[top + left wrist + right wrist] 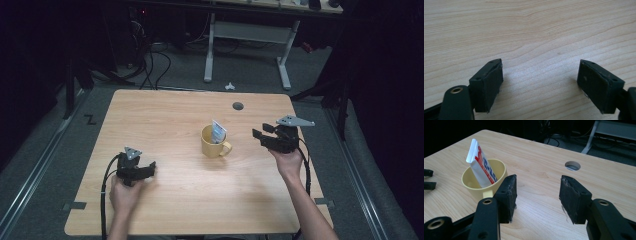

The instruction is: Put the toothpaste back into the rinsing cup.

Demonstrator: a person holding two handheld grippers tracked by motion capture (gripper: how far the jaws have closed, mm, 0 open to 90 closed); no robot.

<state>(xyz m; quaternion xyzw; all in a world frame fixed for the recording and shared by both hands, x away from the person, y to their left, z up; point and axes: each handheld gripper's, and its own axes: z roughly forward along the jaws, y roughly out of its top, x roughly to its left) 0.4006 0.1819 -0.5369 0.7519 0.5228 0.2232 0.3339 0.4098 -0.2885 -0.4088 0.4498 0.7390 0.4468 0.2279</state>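
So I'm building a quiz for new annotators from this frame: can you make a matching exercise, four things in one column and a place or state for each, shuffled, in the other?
Things:
1. yellow mug
2. toothpaste tube
3. left gripper
4. cable hole

Places or states:
A. open, low over bare wood near the table's front left
B. stands near the table's middle, handle towards the right gripper
C. set in the tabletop near the far edge
D. leans upright inside the mug, flat end up

Pairs: 1-B, 2-D, 3-A, 4-C
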